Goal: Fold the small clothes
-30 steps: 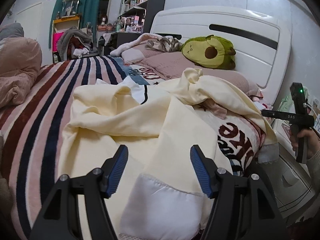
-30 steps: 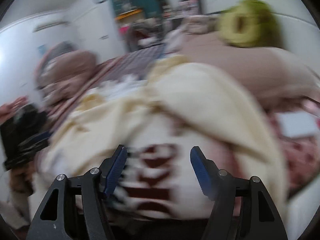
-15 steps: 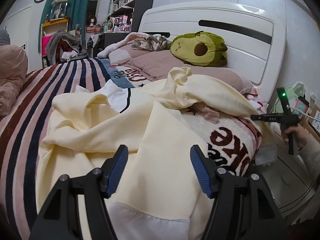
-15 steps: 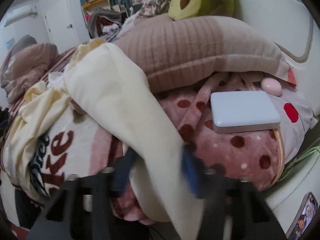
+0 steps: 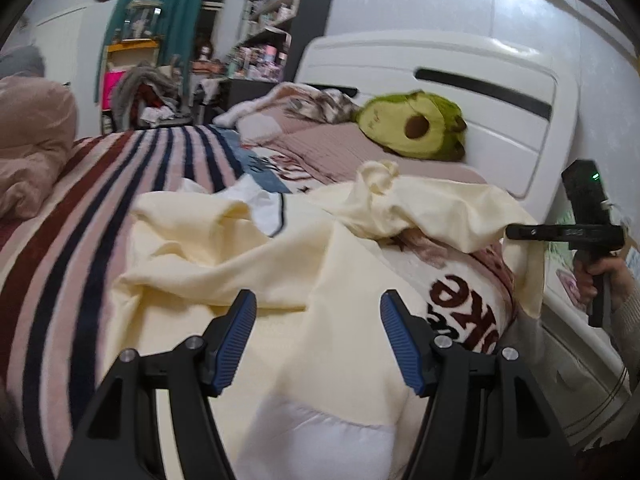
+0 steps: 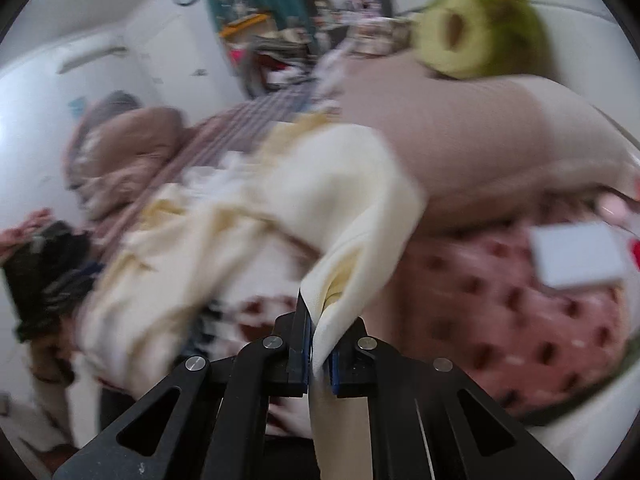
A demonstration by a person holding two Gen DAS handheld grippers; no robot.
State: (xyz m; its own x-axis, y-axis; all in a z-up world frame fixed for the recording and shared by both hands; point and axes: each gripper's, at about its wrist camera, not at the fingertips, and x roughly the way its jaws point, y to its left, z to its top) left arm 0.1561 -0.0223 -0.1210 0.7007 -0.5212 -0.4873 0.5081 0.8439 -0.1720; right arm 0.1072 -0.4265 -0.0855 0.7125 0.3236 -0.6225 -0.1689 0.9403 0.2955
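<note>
Right gripper (image 6: 319,350) clamps cream garment (image 5: 248,276) edge, left gripper (image 5: 316,340) hovers open above it, striped blanket (image 5: 80,208) on bed, avocado plush (image 5: 416,130) by white headboard (image 5: 440,68)

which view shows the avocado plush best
The left wrist view: the avocado plush lies fairly sharp on the pillow by the headboard, pit facing out. The right wrist view shows it too, but motion-blurred.

Cream garment (image 5: 224,264) lies rumpled on striped bed (image 5: 80,208).
</note>
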